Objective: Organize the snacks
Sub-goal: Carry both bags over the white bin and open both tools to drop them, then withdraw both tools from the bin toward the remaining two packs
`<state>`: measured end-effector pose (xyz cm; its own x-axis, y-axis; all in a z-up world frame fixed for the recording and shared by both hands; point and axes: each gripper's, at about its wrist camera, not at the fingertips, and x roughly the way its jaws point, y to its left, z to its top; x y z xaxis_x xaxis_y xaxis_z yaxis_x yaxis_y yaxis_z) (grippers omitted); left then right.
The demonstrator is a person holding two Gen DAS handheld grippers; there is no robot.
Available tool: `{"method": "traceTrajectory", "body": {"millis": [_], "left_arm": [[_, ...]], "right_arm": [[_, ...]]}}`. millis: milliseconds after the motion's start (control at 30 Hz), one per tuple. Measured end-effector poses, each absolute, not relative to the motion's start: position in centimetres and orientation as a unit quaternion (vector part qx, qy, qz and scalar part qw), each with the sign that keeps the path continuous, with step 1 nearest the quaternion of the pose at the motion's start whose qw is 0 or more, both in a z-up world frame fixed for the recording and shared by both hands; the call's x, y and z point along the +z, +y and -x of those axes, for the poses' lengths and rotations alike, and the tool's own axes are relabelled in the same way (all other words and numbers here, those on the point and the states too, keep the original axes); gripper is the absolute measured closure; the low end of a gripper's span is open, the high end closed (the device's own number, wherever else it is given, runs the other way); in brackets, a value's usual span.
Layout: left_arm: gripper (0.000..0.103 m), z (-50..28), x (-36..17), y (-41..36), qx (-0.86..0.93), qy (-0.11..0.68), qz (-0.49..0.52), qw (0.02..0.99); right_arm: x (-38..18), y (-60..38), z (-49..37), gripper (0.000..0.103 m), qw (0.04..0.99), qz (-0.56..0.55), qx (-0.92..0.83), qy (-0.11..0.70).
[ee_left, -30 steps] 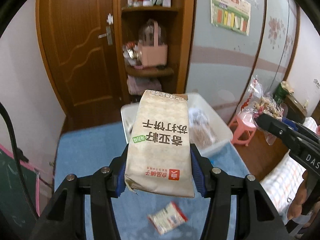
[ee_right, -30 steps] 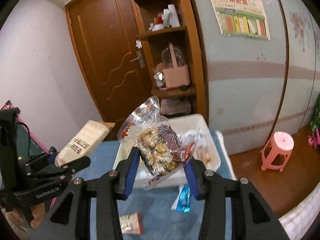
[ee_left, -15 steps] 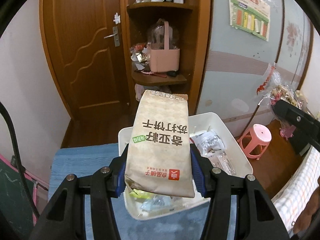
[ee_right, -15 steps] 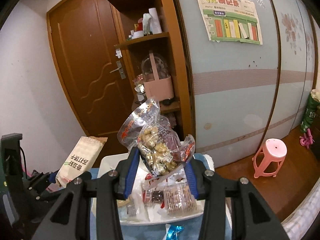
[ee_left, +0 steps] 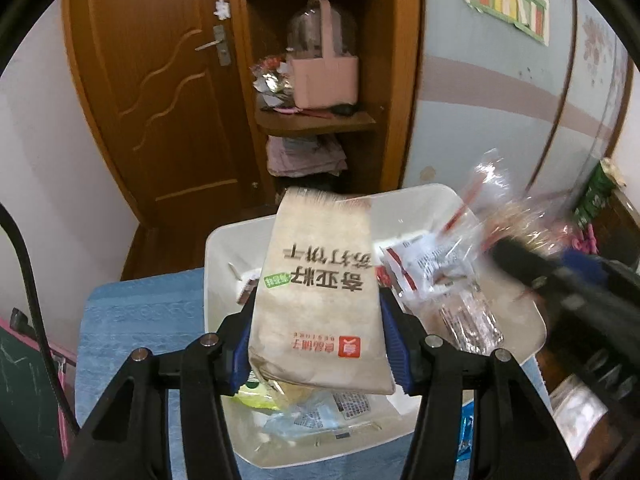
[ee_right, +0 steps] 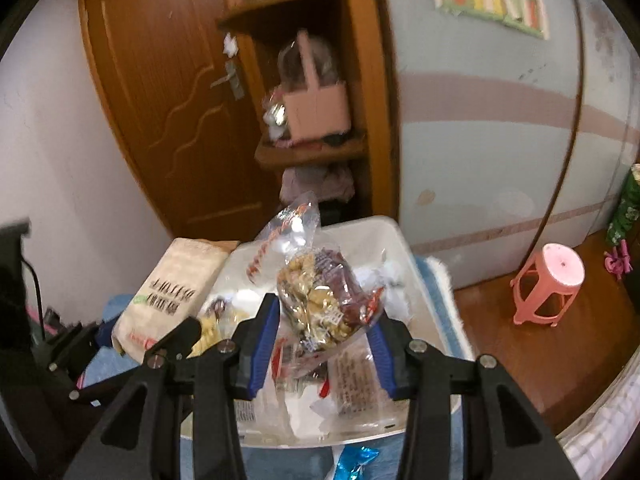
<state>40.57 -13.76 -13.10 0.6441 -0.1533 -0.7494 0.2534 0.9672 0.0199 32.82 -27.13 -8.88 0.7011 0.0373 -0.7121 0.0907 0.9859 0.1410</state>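
My left gripper (ee_left: 318,344) is shut on a tan paper cracker bag (ee_left: 320,292) and holds it upright over the white bin (ee_left: 218,248). The same bag shows at the left in the right wrist view (ee_right: 172,292). My right gripper (ee_right: 322,344) is shut on a clear bag of mixed nuts (ee_right: 320,304), held over the white bin (ee_right: 404,248). That nut bag is blurred at the right in the left wrist view (ee_left: 492,216). The bin holds several snack packets.
The bin sits on a blue cloth (ee_left: 140,320). A blue wrapper (ee_right: 352,460) lies on the cloth in front of the bin. A wooden door (ee_left: 152,80) and corner shelves with a pink basket (ee_left: 324,76) stand behind. A pink stool (ee_right: 548,284) is on the floor at the right.
Both grippers have moved forward and lower, from above the table to directly over the bin. Each still holds its bag. The right gripper has come in close beside the left.
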Motion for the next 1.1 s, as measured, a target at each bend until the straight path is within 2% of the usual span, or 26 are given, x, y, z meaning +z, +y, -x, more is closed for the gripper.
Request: {"method": "traceTrajectory", "body": {"millis": [33, 67, 100, 133, 633, 1000, 1100], "left_arm": [[0.032, -40.6, -13.5, -14.0, -0.117, 0.414, -0.067, 0.900], [0.017, -40.6, -13.8, -14.1, -0.115, 0.416, -0.073, 0.899], [0.013, -40.5, -14.0, -14.2, -0.112, 0.413, -0.077, 0.900], [0.011, -40.2, -14.1, -14.2, -0.111, 0.406, -0.081, 0.904], [0.011, -35.1, -11.4, -12.3, -0.109, 0.404, -0.076, 0.905], [0.010, -29.3, -5.0, -10.3, -0.120, 0.365, -0.075, 0.920], [0.007, -27.3, -2.9, -9.7, -0.123, 0.348, -0.080, 0.926]], "right_arm": [[-9.6, -26.9, -33.2, 0.055, 0.912, -0.079, -0.010, 0.403], [-10.3, -27.0, -33.4, 0.048, 0.906, -0.085, -0.010, 0.415], [-10.6, -27.0, -33.3, 0.042, 0.903, -0.090, -0.010, 0.420], [-11.0, -27.1, -33.2, 0.041, 0.901, -0.096, -0.008, 0.424], [-9.1, -26.2, -29.2, 0.040, 0.902, -0.095, 0.007, 0.421], [-2.7, -25.4, -23.6, 0.040, 0.921, -0.088, 0.001, 0.380], [-0.8, -25.2, -21.6, 0.039, 0.927, -0.081, 0.000, 0.365]]}}
